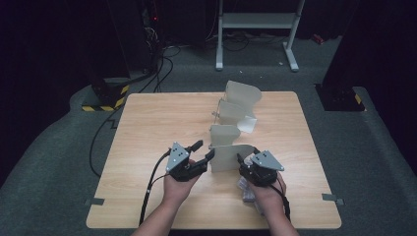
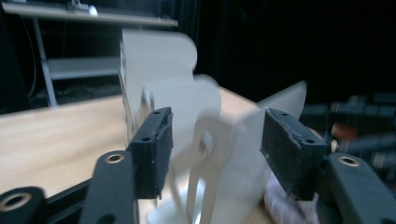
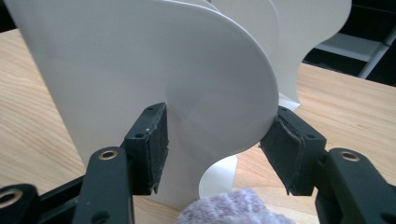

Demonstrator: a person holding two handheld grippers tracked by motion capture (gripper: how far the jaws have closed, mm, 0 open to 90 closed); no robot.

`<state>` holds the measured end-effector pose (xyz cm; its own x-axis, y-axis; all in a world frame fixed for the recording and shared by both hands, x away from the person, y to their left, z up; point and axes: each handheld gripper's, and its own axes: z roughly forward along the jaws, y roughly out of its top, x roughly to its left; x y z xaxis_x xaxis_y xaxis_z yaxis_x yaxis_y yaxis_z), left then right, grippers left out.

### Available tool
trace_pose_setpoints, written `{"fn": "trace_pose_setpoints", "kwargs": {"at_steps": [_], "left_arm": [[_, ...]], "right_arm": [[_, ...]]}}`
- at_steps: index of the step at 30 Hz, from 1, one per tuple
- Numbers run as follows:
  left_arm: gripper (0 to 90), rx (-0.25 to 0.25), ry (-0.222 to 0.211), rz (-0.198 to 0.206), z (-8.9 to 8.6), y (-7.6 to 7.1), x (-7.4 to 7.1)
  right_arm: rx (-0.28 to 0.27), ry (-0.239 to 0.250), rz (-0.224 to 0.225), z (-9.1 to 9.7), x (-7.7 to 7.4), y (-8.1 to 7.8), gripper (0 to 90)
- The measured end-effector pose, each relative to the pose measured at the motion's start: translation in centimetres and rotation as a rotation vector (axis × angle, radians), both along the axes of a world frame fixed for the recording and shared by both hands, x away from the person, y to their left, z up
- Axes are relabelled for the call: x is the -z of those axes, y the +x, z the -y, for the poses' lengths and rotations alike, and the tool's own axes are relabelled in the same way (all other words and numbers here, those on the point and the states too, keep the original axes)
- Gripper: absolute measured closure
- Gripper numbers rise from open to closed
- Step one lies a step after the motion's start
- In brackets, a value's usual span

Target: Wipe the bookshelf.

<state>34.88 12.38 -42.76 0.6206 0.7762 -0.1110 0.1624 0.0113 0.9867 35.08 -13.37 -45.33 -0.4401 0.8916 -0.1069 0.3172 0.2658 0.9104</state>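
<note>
White divider rack (image 1: 235, 129) stands mid-bench (image 1: 147, 147). Left tongs (image 1: 199, 153) sit just beside its near panel, jaws apart. Right tongs (image 1: 248, 162) meet that panel's right end.

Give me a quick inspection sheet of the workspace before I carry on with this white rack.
Surface: light wooden table, bare apart from the job's things.
Job's things: white plastic rack of curved upright panels; speckled grey cloth under the right hand.
Clutter: nothing seen.
Grippers: left tongs open, beside the nearest panel, view blurred; right tongs astride that panel, whether the pads press is unclear.
Cables: black leads trail from the tongs; more cables lie on the floor.
Surroundings: grey carpet, white metal stand, dark room.
</note>
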Motion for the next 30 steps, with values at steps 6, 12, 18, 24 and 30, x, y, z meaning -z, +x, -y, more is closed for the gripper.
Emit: {"fn": "trace_pose_setpoints", "kwargs": {"at_steps": [6, 12, 18, 24, 30], "left_arm": [[64.8, -0.087, 0.029, -0.014, 0.2, 1.3, -1.7], [76.1, -0.099, 0.078, -0.081, 0.4, 3.0, -0.7], [82.5, -0.103, 0.091, -0.071, 0.2, 3.0, -0.7], [84.9, -0.126, 0.105, -0.066, -0.1, 3.2, -0.7], [84.5, -0.13, 0.094, -0.062, -0.9, 2.7, -0.6]], "right_arm": [[-0.035, -0.012, 0.011, -1.1, 0.1, -0.6, 44.2], [-0.058, -0.022, 0.026, -1.7, 0.2, -1.1, 56.3], [-0.051, -0.024, 0.035, -1.6, 0.1, -1.1, 64.6], [-0.047, -0.033, 0.048, -2.1, -0.2, -1.1, 64.6], [-0.053, -0.033, 0.045, -2.7, -0.4, -0.6, 61.9]]}}
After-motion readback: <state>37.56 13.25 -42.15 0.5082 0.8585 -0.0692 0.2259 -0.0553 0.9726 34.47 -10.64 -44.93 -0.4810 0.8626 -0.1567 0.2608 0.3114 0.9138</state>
